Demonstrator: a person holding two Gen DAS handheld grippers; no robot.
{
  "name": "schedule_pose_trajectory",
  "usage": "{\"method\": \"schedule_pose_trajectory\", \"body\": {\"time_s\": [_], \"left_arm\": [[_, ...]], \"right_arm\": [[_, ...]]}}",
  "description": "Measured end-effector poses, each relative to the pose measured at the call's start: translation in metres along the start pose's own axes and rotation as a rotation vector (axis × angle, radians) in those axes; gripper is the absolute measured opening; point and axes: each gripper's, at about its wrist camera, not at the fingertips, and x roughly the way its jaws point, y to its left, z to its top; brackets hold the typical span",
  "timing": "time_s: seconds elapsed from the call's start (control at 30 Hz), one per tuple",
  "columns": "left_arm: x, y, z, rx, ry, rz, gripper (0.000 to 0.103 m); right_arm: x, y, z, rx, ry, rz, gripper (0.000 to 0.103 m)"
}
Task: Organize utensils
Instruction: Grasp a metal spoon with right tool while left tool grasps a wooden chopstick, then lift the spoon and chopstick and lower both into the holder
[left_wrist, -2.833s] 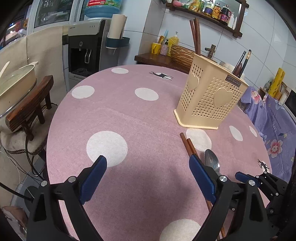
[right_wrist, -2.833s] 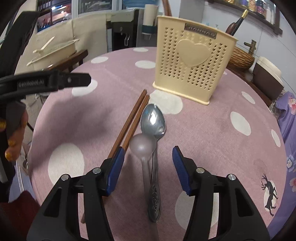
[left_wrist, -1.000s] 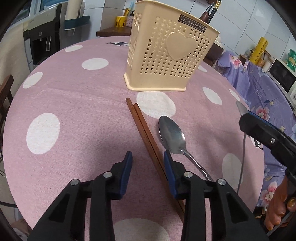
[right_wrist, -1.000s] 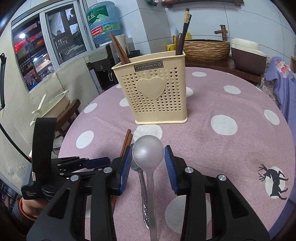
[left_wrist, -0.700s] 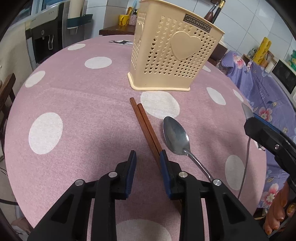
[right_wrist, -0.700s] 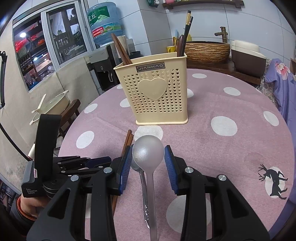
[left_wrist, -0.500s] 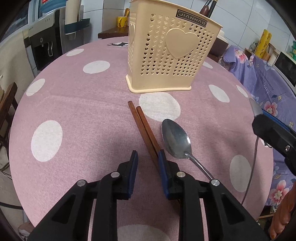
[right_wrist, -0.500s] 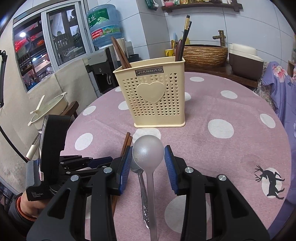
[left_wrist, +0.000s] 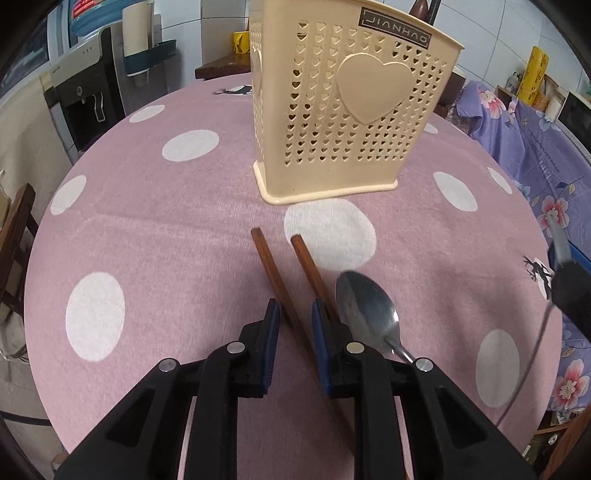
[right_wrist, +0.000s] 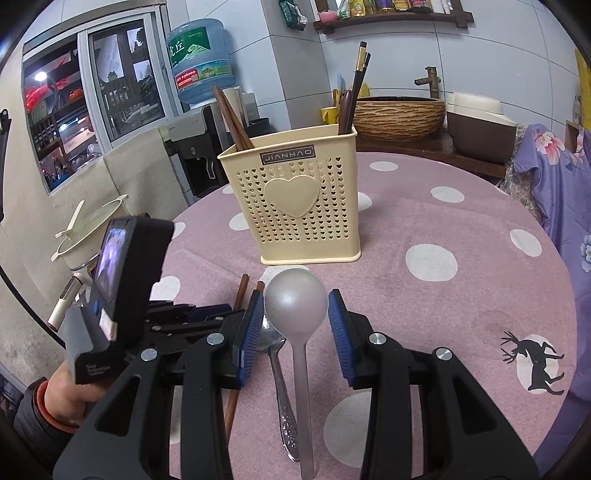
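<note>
A cream perforated utensil holder (left_wrist: 347, 110) stands on the pink dotted tablecloth (left_wrist: 177, 229); it also shows in the right wrist view (right_wrist: 295, 206) with chopsticks in it. My left gripper (left_wrist: 294, 317) is low over two brown chopsticks (left_wrist: 273, 266), its jaws narrowly apart around one stick, the other (left_wrist: 310, 266) splayed to the right. A shiny metal spoon (left_wrist: 365, 310) lies beside them. My right gripper (right_wrist: 295, 314) is shut on a matte grey spoon (right_wrist: 295, 299), held above the table, bowl forward.
A water dispenser (right_wrist: 199, 140) and a chair with a lidded pot (right_wrist: 88, 229) stand at the left. A wooden counter with a basket (right_wrist: 399, 114) and a cooker is behind. A floral purple cloth (left_wrist: 535, 147) covers something at the right.
My left gripper has come down on the chopsticks and narrowed its jaws; the two sticks have splayed apart. My right gripper still holds the grey spoon, slightly raised.
</note>
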Motion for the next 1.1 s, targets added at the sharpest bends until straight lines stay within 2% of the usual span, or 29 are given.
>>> {"method": "schedule_pose_trajectory", "body": {"time_s": [0.07, 0.43, 0.67, 0.8, 1.1], "left_arm": [[0.003, 0.003, 0.005, -0.015, -0.002, 0.006, 0.012], [0.0, 0.013, 0.009, -0.105, -0.017, -0.058, 0.009], [-0.046, 0.028, 0.018, -0.171, -0.153, -0.11, 0.008], [-0.073, 0.036, 0.022, -0.192, -0.238, -0.124, 0.007], [-0.111, 0.046, 0.028, -0.2, -0.351, -0.154, 0.007]], "right_arm": [[0.0, 0.0, 0.0, 0.0, -0.002, -0.003, 0.037], [-0.006, -0.002, 0.003, 0.016, -0.039, -0.006, 0.037], [-0.017, -0.002, 0.011, 0.006, -0.079, 0.0, 0.037], [-0.02, -0.004, 0.017, 0.023, -0.088, 0.034, 0.037], [-0.024, 0.005, 0.031, 0.016, -0.132, 0.103, 0.037]]}}
